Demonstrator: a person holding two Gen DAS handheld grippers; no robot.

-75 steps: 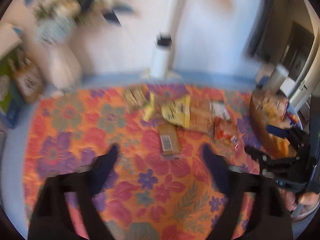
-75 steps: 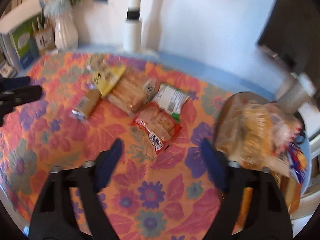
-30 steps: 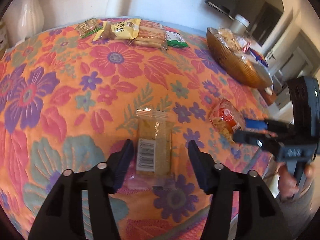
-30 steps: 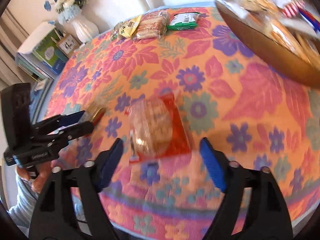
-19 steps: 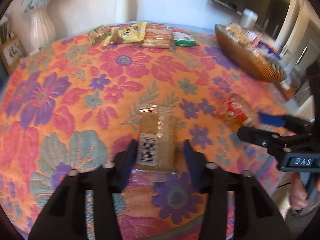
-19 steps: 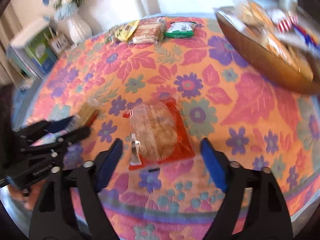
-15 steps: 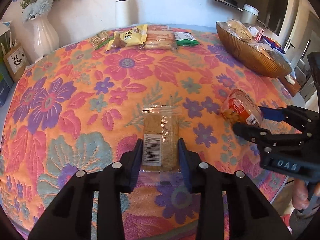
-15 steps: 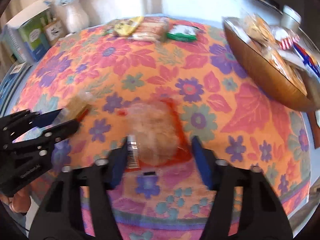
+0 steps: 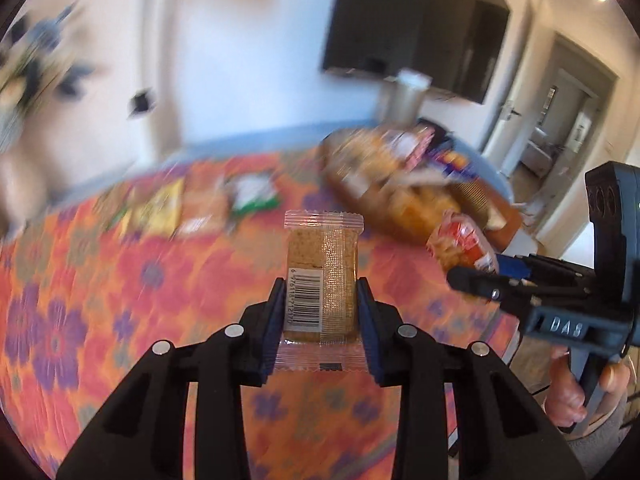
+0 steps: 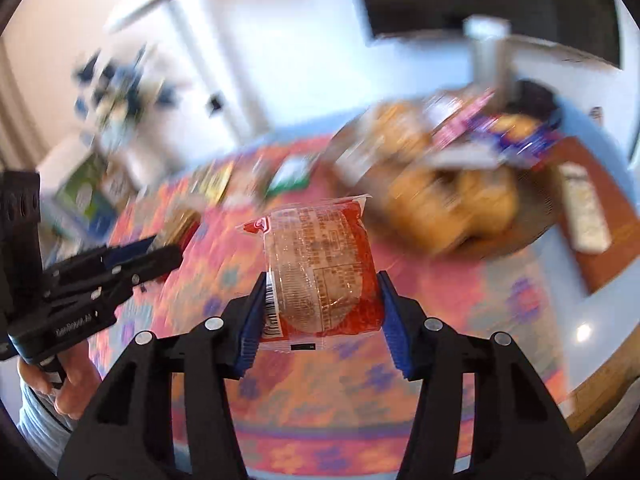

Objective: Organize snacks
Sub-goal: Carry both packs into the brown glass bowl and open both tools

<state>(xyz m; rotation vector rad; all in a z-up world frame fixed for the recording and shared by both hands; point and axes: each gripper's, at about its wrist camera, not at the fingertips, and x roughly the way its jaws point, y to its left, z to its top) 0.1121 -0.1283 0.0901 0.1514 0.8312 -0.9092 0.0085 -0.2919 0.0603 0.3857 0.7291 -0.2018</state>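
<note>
Left gripper (image 9: pixel 322 312) is clamped on a brown cracker pack (image 9: pixel 322 276), held up off the flowery tablecloth (image 9: pixel 100 280). Right gripper (image 10: pixel 320 312) pinches a red snack bag (image 10: pixel 320 268); the snack bowl (image 10: pixel 452 192) sits ahead to its right.

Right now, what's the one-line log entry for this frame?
left tool: shut on bar | right tool: shut on red pack | both packs off cloth | bowl: full
</note>
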